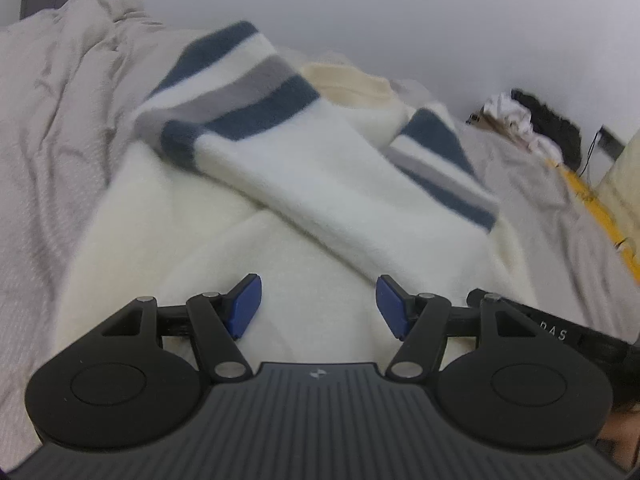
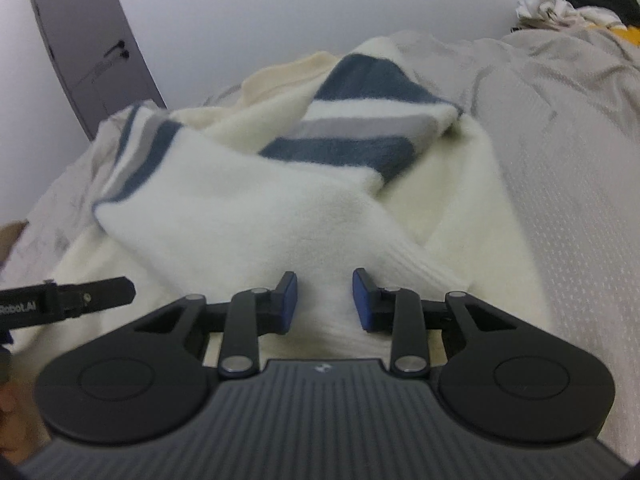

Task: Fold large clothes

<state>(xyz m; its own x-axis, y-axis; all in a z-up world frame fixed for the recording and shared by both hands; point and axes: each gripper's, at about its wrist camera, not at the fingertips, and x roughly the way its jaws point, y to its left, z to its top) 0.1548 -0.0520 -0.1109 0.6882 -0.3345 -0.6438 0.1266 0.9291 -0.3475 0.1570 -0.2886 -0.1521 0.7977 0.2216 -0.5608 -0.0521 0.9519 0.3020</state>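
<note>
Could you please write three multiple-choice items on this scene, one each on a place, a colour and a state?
1. Where does the sweater lie?
A. on a grey bedspread
B. on a wooden floor
C. on a hanger

2. What colours are the sleeve stripes?
A. red and yellow
B. blue and grey
C. green and black

3. How does the left gripper stand?
A. shut on a sleeve
B. shut on nothing
C. open, holding nothing

Answers:
1 A: the bedspread shows around the sweater on both sides.
2 B: blue and grey bands cross both folded sleeves.
3 C: its blue pads stand well apart with only sweater behind them; the right gripper is open too.
</note>
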